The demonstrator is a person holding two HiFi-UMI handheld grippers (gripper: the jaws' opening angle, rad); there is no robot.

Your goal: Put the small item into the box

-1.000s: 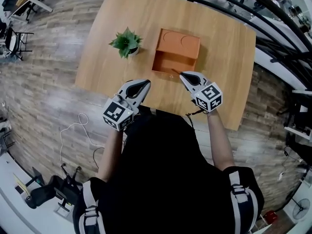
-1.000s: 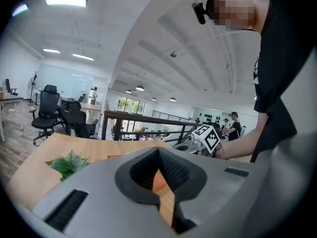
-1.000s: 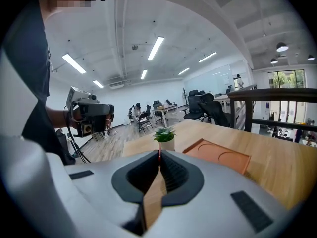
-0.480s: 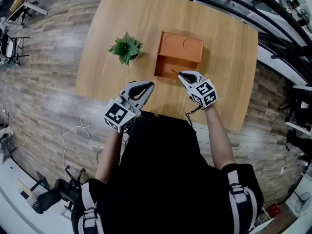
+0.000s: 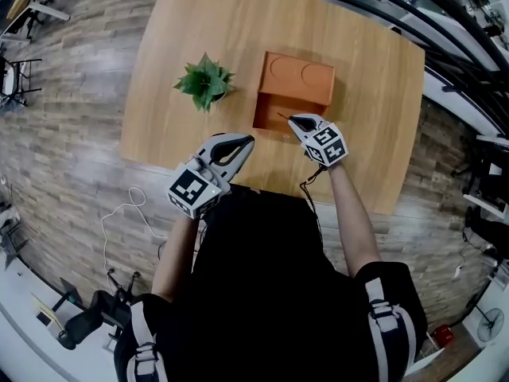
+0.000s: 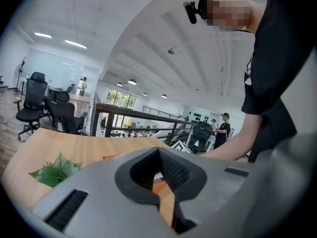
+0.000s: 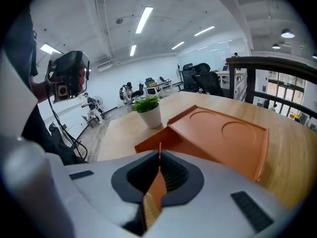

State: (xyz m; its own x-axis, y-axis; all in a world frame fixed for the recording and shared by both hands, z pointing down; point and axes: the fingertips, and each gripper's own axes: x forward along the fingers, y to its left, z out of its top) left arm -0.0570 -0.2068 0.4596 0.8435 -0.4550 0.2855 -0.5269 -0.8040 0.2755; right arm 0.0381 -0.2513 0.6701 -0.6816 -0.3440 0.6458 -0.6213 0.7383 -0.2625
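Orange box [image 5: 296,76] stands open on the bench [image 5: 183,38] – right gripper [image 5: 296,121] clamped on the thin small item [image 7: 159,151] at its near rim, left gripper [image 5: 238,143] closed on nothing – I'd get the tip well inside the compartment before unclamping.

Open-plan office, with swivel chairs [image 6: 30,100] and strip lights [image 7: 144,19] overhead

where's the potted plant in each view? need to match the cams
Head view: potted plant upper left of centre, left of the orange box.
Left gripper view: potted plant at lower left, leaves only.
Right gripper view: potted plant left of centre, beyond the orange box.
Shared landmark: the wooden table it stands on.
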